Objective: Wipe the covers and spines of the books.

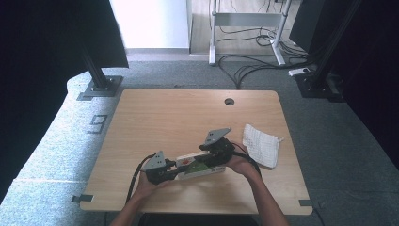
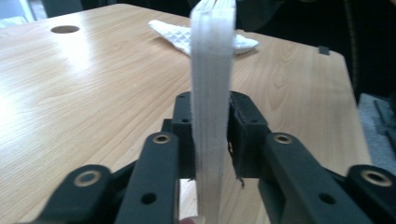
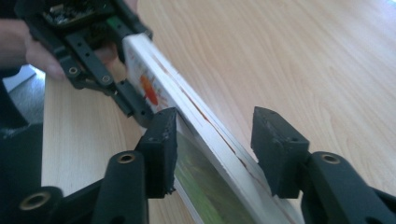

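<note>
Left tool point(image 2: 210, 135): clenched on one end of the flat box point(image 2: 212, 88), pads pressing both faces.
Right tool point(image 3: 215, 140): released; one pad touches the box, the other stands off it.
Box: held above the bench point(image 1: 179, 113) (white cloth point(image 1: 260, 143) well apart).

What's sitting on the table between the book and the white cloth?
Nothing: the high view shows bare wood between the book and the white cloth, apart from the right gripper reaching in over the book.
</note>
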### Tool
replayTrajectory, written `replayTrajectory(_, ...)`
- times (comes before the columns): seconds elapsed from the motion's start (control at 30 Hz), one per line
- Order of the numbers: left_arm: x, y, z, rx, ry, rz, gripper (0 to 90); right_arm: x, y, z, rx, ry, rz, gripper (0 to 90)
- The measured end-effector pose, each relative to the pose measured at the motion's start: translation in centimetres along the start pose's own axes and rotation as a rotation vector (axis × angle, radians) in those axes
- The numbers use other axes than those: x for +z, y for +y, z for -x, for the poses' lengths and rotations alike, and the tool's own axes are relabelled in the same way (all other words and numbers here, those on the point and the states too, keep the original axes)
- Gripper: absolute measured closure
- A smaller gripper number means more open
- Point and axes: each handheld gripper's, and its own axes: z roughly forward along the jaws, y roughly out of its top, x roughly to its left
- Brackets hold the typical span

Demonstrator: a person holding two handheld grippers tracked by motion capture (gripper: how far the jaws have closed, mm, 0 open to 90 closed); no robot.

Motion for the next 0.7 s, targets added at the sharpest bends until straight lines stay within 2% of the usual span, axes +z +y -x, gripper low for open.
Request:
replayTrajectory(0.03,0.0,0.0,0.0,-0.005,-0.009,0.003,78.4,-0.3,0.0,0.1,0.018,-0.015,0.027,47.9)
replayTrajectory(0.07,-0.1,0.0,0.0,-0.007,-0.013,0.002,78.4,-0.3,0.0,0.1,0.018,-0.015,0.027,47.9)
replayTrajectory(0.13,-0.2,0.0,0.0,-0.002,0.006,0.002,79.5,-0.8,0.0,0.2,0.049,-0.041,0.063,48.3)
replayTrajectory(0.17,-0.3,0.0,-0.1,-0.005,0.009,0.004,79.6,-1.4,-0.2,0.5,0.076,-0.069,0.102,46.5)
replayTrajectory(0.2,-0.4,0.0,-0.1,-0.006,0.013,0.005,79.6,-1.4,-0.2,0.5,0.076,-0.069,0.102,46.5)
replayTrajectory(0.27,-0.6,0.0,-0.1,-0.009,0.022,0.008,79.6,-2.0,-0.7,0.8,0.100,-0.106,0.138,45.2)
replayTrajectory(0.3,-0.7,0.0,-0.2,-0.010,0.025,0.009,79.7,-2.7,-1.3,1.2,0.131,-0.154,0.177,44.3)
replayTrajectory(0.33,-0.9,0.0,-0.2,-0.011,0.031,0.009,79.7,-2.7,-1.3,1.2,0.131,-0.154,0.177,44.3)
replayTrajectory(0.43,-1.3,0.1,-0.4,-0.020,0.049,0.008,79.7,-3.9,-2.9,2.0,0.200,-0.224,0.223,42.5)
replayTrajectory(0.57,-2.0,-0.2,-0.9,-0.046,0.076,0.011,79.7,-4.9,-5.3,2.9,0.284,-0.319,0.249,40.3)
replayTrajectory(0.6,-2.2,-0.3,-1.1,-0.058,0.085,0.015,79.7,-5.1,-5.9,3.1,0.299,-0.336,0.248,40.1)
replayTrajectory(0.63,-2.3,-0.3,-1.2,-0.064,0.090,0.016,79.6,-5.2,-7.1,3.7,0.340,-0.370,0.237,38.8)
replayTrajectory(0.7,-2.5,-0.4,-1.3,-0.071,0.096,0.016,79.6,-5.3,-8.4,4.3,0.384,-0.413,0.223,37.4)
